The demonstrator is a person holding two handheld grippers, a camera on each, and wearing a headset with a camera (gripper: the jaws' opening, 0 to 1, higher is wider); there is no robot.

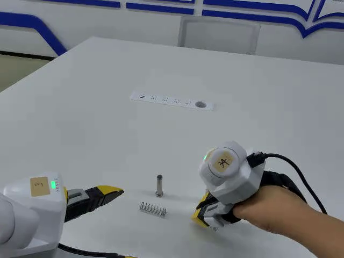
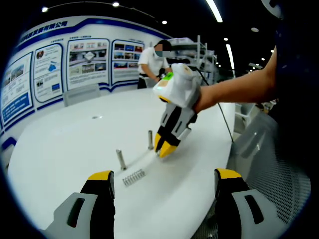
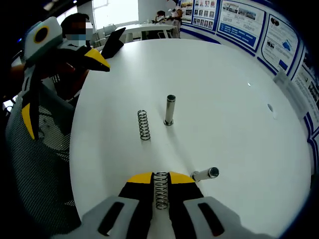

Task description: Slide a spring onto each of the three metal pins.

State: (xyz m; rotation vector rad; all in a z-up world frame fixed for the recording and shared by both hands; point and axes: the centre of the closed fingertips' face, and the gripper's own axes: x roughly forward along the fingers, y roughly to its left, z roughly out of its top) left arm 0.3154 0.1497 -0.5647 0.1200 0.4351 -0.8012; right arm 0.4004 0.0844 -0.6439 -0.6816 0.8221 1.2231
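My right gripper (image 3: 160, 175) clamps a spring (image 3: 160, 193) lengthwise; the nearest pin (image 3: 205, 174) is just right of its tips. Left gripper (image 2: 163, 175) wide apart, empty.

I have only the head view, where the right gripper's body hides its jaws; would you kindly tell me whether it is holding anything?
Observer: Yes. In its own view the right gripper is shut on a spring.
Operator: Thank you. I see one pin; are there others?
Observer: A second pin stands upright beside the right gripper's tips, as the left gripper view shows.
Operator: And is the left gripper open?
Observer: Yes. The left gripper has its jaws wide apart, with nothing between them.
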